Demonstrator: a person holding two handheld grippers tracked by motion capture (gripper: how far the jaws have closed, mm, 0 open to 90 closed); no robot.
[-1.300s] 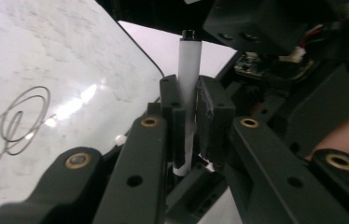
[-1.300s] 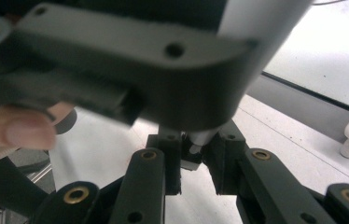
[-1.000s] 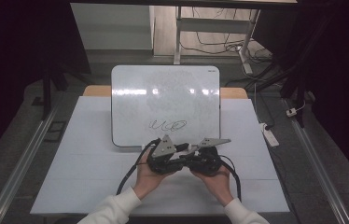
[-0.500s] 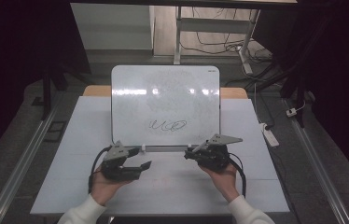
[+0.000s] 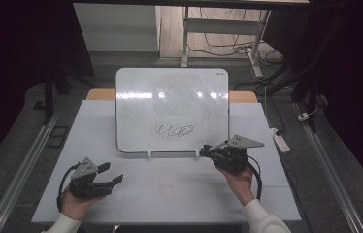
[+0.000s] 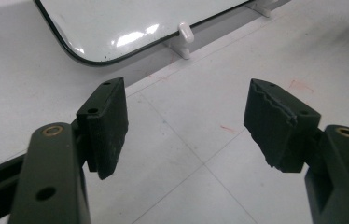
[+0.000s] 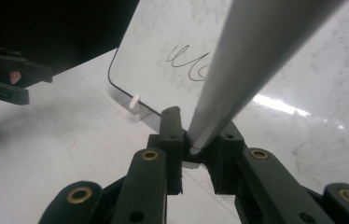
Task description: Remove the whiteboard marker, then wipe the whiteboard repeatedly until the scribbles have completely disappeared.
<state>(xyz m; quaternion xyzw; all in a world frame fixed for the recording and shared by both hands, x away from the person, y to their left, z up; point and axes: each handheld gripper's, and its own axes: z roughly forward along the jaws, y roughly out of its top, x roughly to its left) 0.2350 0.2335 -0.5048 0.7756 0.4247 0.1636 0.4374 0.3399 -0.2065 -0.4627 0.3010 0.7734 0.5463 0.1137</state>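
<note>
A white board [image 5: 172,109] stands propped at the back of the table, with a black scribble [image 5: 174,130] low on its face. My right gripper [image 5: 207,149] hovers by the board's lower right corner, shut on a pale grey marker [image 5: 217,144]. In the right gripper view the marker [image 7: 252,60] juts up from between the pinched jaws [image 7: 196,140] toward the board [image 7: 172,28]. My left gripper [image 5: 111,174] rests low at the front left; its jaws have just been opening and now stand open with nothing between them [image 6: 186,126]. The board's lower left corner [image 6: 130,18] lies beyond them.
The white tabletop [image 5: 179,194] spreads in front of the board. Small white clips [image 5: 149,155] hold the board's bottom edge. My left gripper [image 7: 35,84] appears at the far left of the right gripper view. A power strip [image 5: 280,141] lies on the floor at the right.
The two grippers were together in front of the board; the left one has swung away to the front left and stands wider. The right one shifted slightly right, still holding the marker.
</note>
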